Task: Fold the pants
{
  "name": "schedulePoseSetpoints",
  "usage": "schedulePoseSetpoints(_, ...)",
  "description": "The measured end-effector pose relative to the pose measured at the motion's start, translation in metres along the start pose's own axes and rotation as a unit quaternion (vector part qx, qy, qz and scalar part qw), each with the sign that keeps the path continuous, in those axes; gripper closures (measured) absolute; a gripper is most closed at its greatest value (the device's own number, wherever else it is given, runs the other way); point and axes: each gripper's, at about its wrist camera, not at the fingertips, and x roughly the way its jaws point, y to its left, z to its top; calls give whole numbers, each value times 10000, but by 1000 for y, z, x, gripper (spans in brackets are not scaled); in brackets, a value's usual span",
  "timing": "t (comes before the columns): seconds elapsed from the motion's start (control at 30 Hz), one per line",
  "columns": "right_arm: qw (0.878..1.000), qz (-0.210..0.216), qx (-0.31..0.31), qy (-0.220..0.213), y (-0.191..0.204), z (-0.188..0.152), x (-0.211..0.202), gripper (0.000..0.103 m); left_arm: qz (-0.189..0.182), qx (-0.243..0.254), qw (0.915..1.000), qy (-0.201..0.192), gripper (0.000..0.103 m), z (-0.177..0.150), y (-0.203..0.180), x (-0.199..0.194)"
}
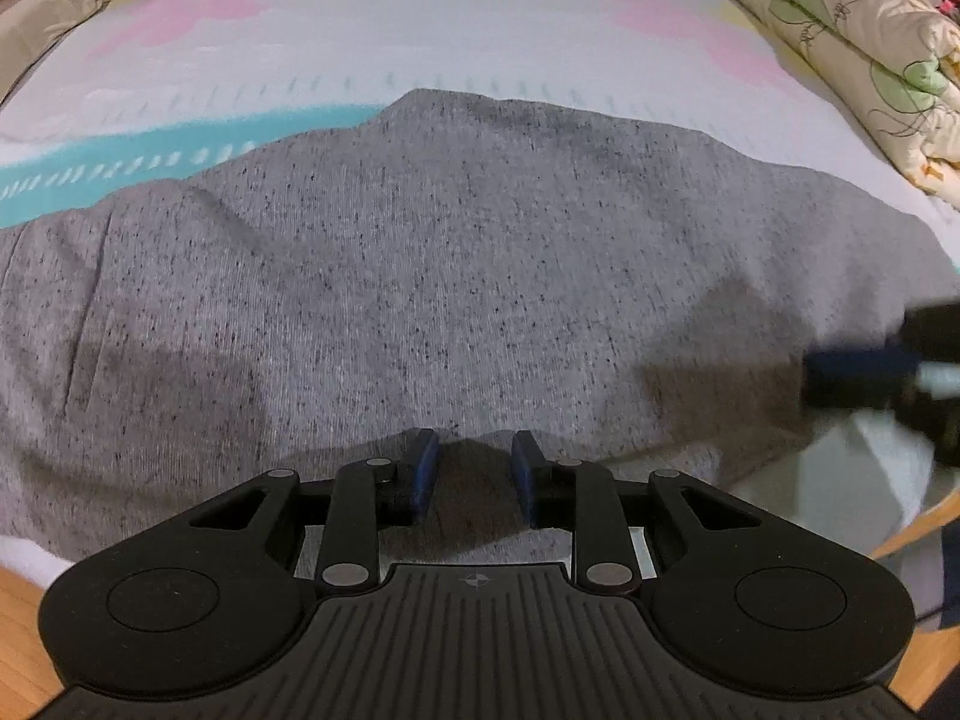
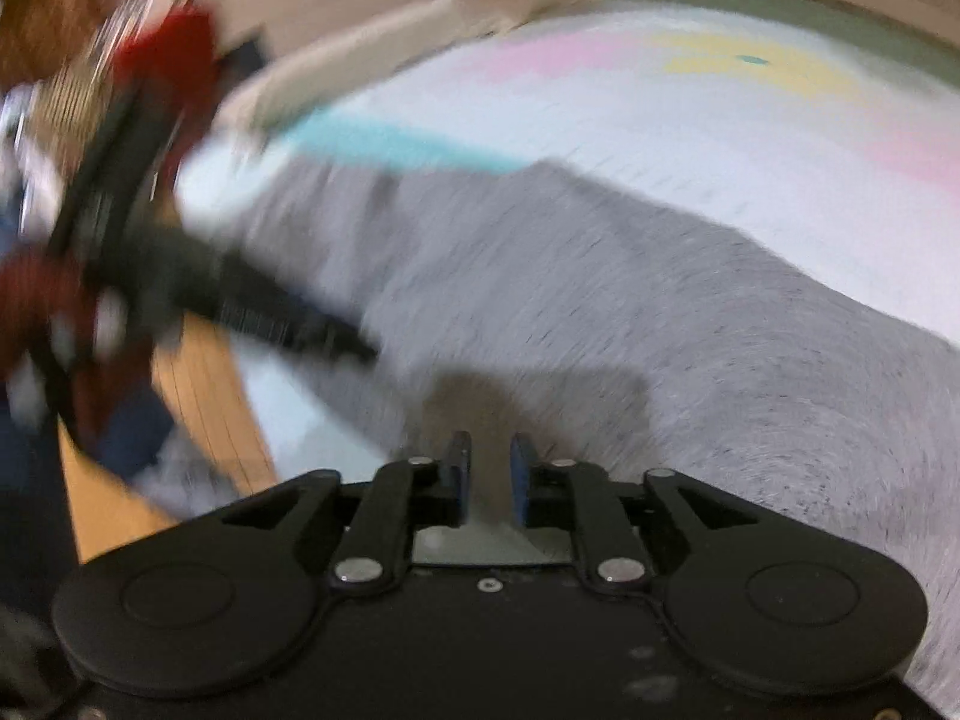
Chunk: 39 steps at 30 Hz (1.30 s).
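While both jaws stand spread, empty, we set left gripper (image 1: pixel 473 474) and right gripper (image 2: pixel 489 480) on near edge of speckled grey knit pants (image 1: pixel 450 252), pinch evenly, lift together over pastel bedsheet (image 1: pixel 420 30).

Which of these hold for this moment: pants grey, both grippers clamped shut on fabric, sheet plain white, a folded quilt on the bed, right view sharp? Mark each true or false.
1. The pants are speckled grey. True.
2. The left gripper is clamped shut. False: its fingers stand apart, open, over the near edge of the pants.
3. The bedsheet is plain white. False: it carries pink, yellow and teal patches.
4. A folded floral quilt lies at the bed's right edge. True.
5. The right wrist view is sharp. False: it is motion-blurred; the right gripper shows open.
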Motion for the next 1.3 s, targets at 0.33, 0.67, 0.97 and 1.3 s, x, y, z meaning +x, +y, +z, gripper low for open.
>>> schedulePoseSetpoints(0.33, 9794, -775, 1747, 649, -54, -3, 17, 89, 228, 447, 9987, -9, 73, -14, -18, -6)
schedulePoseSetpoints(0.67, 9804, -808, 1540, 925, -42, -14, 11, 89, 106, -617, 9970, -444, 73, -5, 15, -19)
schedulePoseSetpoints(0.97, 9802, -855, 1487, 985, -42, -8, 15, 86, 620, -2512, 9607, -1003, 75, -20, 97, -43)
schedulePoseSetpoints(1.3, 9924, -612, 1043, 207, -12, 25, 11, 81, 1182, -1353, 9830, -370, 74, 0, 76, -45)
